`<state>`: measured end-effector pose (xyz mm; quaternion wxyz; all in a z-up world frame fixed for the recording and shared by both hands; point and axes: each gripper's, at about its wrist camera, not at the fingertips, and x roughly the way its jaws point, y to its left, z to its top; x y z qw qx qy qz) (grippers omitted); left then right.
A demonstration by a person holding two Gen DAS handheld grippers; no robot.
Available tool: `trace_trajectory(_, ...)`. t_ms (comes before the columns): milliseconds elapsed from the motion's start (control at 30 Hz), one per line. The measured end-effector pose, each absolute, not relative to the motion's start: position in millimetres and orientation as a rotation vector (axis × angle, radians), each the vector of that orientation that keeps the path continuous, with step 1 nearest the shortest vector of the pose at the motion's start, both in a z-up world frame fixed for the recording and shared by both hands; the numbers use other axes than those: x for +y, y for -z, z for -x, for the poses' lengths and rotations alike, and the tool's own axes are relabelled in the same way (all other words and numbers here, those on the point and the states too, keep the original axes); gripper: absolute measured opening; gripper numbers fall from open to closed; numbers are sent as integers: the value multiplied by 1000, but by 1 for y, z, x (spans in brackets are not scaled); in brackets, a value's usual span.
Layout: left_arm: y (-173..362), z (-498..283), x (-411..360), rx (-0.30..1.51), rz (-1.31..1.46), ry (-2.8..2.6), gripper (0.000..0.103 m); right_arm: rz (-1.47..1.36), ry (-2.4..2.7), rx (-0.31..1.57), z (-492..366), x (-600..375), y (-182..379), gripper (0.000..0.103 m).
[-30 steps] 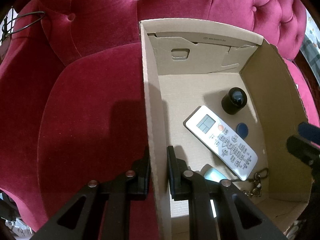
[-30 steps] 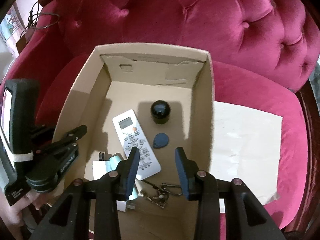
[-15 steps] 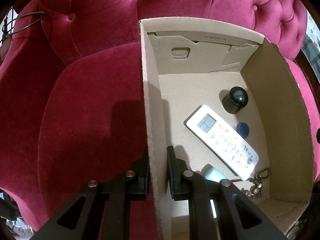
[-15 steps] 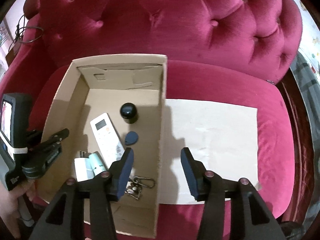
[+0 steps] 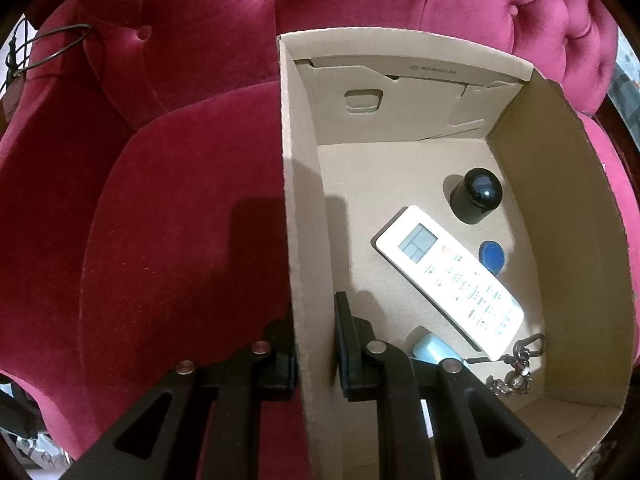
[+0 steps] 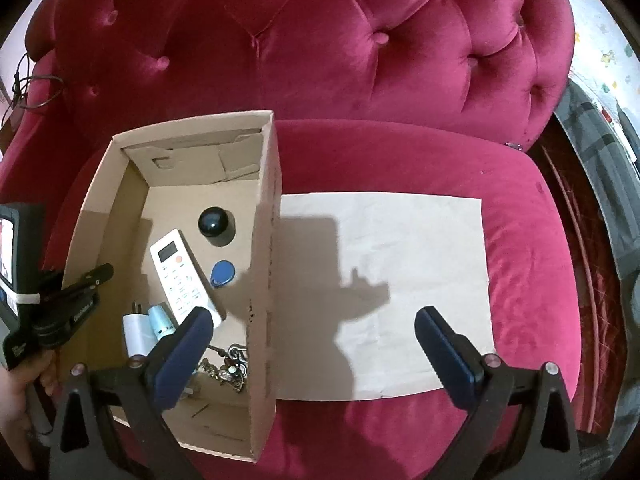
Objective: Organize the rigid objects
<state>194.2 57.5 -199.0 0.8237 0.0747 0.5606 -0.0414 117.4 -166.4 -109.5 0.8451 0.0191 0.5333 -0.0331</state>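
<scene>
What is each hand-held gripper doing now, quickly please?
Left hand-held gripper: closed on the box wall.
Right hand-held gripper: open, jaws just spread wide, nothing between them.

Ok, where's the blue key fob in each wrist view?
Left wrist: blue key fob lies right of centre, on the box floor beside the white remote.
Right wrist: fob sits left of centre, right of the remote.
Shared landmark: black round cap.

Crimson velvet sofa (image 6: pixel 360 60) (button-tufted back), patterned wall (image 6: pixel 600 32) behind.
</scene>
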Motion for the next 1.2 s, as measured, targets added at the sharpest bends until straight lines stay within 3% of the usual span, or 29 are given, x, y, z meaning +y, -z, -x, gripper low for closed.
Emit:
trace_trajectory(100, 200, -194, 56, 1193, -170, 61, 22, -29, 75, 1116, -115, -169, 105, 103)
trace_trajectory(233, 196, -190, 59, 1189, -149, 23, 60, -36, 70, 1105, -111, -175, 101, 103)
trace_trajectory(300, 193, -186, 58, 1187, -130, 24, 67, -61, 63, 1104, -107, -179, 98, 103)
trace_trajectory(367, 187, -180, 56, 1171, -125, 18, 87, -59, 61, 1102, -104, -181, 95, 103)
trace_trajectory(533, 169, -164, 52, 1137, -91, 22, 103, -59, 67, 1078, -94, -189, 84, 103)
trace_trajectory(1200, 57, -62, 23, 965, -65, -28, 103, -25, 58, 965, -23, -205, 25, 103)
